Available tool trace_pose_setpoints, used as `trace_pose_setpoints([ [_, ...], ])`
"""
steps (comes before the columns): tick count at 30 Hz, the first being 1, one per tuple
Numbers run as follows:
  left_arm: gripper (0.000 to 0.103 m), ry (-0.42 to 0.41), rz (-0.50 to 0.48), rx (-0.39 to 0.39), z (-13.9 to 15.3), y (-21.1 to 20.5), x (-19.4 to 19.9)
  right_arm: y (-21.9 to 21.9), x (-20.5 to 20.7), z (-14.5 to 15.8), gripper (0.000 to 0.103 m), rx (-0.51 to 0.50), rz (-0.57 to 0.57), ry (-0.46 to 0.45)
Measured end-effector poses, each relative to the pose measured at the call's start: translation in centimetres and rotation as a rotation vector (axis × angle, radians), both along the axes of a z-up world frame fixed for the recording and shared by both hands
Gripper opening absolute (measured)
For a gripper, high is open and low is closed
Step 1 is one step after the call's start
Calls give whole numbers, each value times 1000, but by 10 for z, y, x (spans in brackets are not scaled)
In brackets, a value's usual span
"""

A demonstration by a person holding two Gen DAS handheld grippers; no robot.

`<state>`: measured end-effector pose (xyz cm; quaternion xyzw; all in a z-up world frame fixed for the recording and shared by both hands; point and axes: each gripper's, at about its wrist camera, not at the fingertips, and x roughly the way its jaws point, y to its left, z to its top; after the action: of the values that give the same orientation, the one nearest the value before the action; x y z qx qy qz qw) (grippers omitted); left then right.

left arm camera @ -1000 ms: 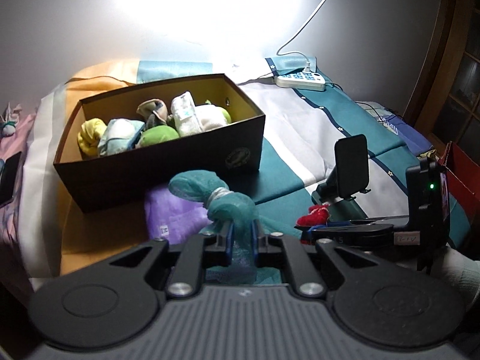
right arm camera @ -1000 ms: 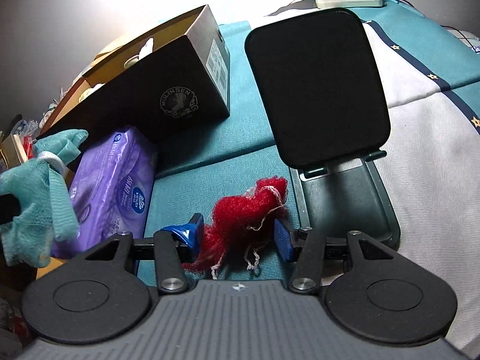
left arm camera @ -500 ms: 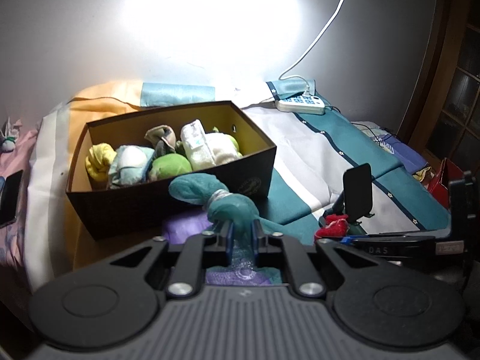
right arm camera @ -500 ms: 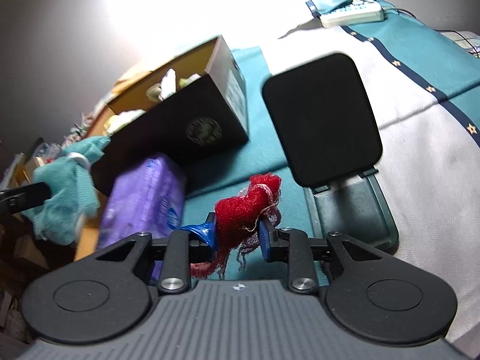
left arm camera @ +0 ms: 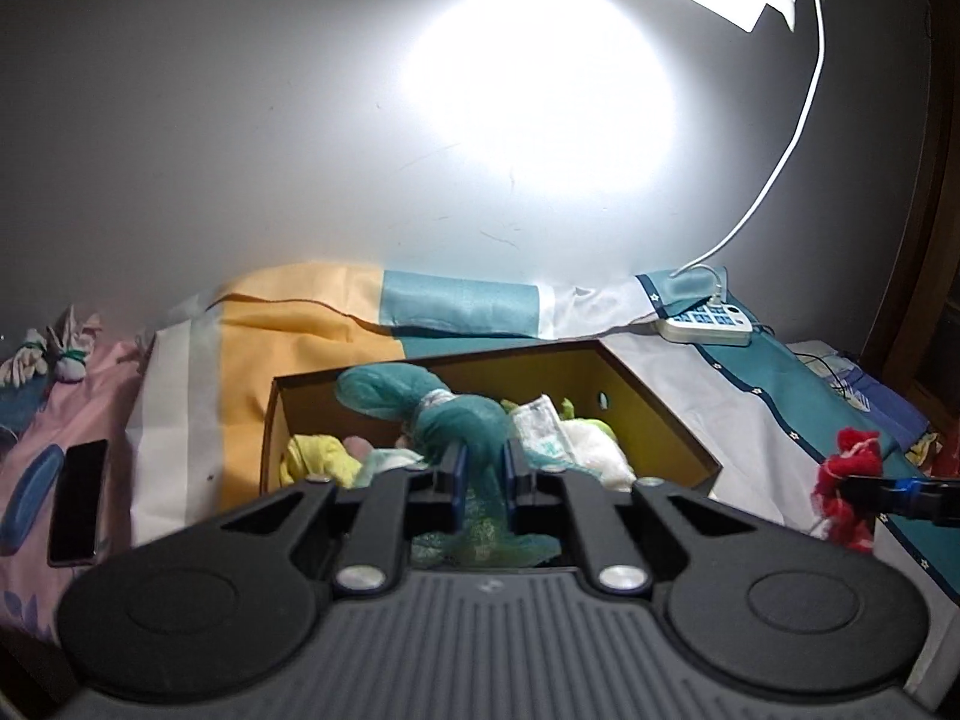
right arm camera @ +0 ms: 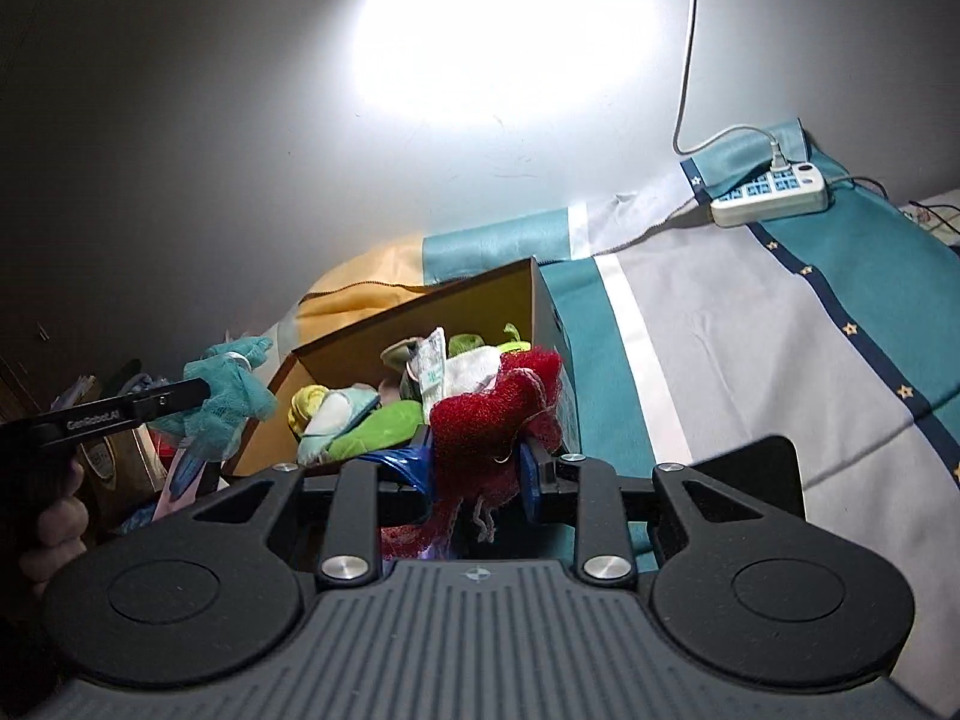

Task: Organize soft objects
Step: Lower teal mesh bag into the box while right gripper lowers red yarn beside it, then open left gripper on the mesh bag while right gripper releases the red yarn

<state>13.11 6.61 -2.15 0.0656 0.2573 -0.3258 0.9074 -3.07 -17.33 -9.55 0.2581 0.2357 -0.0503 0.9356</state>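
Observation:
My left gripper is shut on a teal mesh bundle and holds it up in front of the open brown box. The box holds several soft items, yellow, green and white. In the right wrist view my right gripper is shut on a red mesh bundle, lifted near the box's right end. The same red bundle shows at the right of the left wrist view, and the teal bundle at the left of the right wrist view.
The box sits on a bed with a teal, white and orange cover. A white power strip with its cable lies by the wall. A dark phone lies on the pink cloth at left. A black stand's top peeks behind the right gripper.
Both grippers have risen with their bundles. The right one closed on the red bundle and lifted it off the bed. The left one carried the teal bundle up over the box's near wall.

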Motion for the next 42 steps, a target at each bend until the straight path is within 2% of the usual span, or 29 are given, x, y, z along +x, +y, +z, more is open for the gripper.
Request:
trace_pose_setpoints([
  [4, 8, 25, 9, 29, -16, -12, 33, 3, 9, 3, 10, -26, 10, -12],
  [8, 8, 110, 12, 39, -43, -18, 60, 5, 16, 7, 10, -50, 18, -21],
  [13, 10, 167, 22, 85, -69, -27, 75, 8, 29, 9, 10, -72, 35, -10],
  [15, 14, 178, 20, 105, -74, -27, 75, 10, 36, 11, 10, -90, 49, -12],
  [16, 26, 186, 21, 101, -74, -25, 75, 11, 40, 13, 10, -98, 56, -16],
  [17, 55, 188, 35, 97, -72, -22, 74, 11, 45, 15, 10, -107, 64, -19],
  [18, 64, 177, 48, 89, -69, -18, 73, 12, 51, 18, 10, -115, 71, -23],
  [22, 63, 142, 89, 77, -54, -4, 62, 13, 81, 25, 10, -147, 85, -36],
  [26, 63, 132, 164, 114, -48, 7, 50, 17, 120, 23, 11, -173, 99, -20],
  [33, 64, 133, 290, 157, -43, 27, 30, 36, 173, -6, 15, -241, 184, 37],
  [35, 64, 136, 324, 162, -43, 32, 26, 39, 183, -15, 16, -242, 205, 55],
  [39, 64, 164, 393, 172, -47, 40, 23, 48, 201, -29, 17, -319, 271, 99],
  [42, 64, 188, 415, 183, -50, 41, 21, 44, 199, -27, 19, -313, 252, 81],
])
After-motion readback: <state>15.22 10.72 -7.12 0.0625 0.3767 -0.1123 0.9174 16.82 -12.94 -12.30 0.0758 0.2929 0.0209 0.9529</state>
